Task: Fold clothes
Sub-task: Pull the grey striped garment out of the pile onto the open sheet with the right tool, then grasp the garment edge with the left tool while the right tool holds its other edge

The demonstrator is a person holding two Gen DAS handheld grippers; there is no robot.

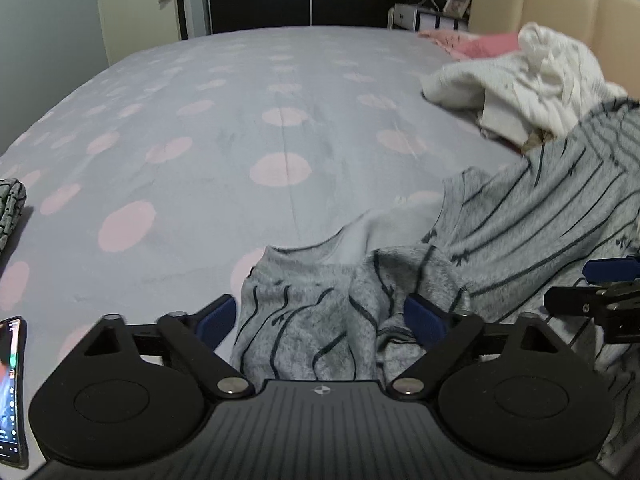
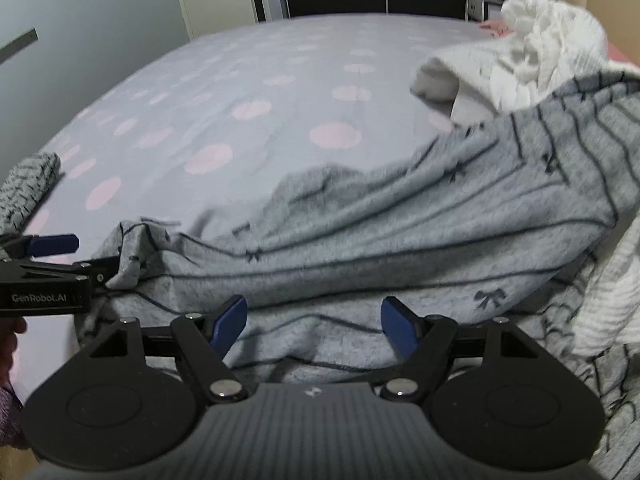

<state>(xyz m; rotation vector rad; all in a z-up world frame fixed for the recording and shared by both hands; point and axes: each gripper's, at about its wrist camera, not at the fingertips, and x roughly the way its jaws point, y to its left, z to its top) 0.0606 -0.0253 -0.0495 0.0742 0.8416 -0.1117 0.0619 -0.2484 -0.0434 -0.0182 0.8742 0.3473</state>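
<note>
At the bed's near edge, both grippers apparently gape, unclenched, over the striped garment.

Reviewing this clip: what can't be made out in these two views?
- Grey striped garment: right side cut off by both frames' edges; type unclear.
- White clothes: heaped, count unclear.
- Phone: cut off at left-view edge.
- Left tool: fabric between pads, contact unclear.

We see a bed in a grey sheet with pink dots, bearing a grey striped garment, a white pile, a folded grey piece and a phone.
</note>
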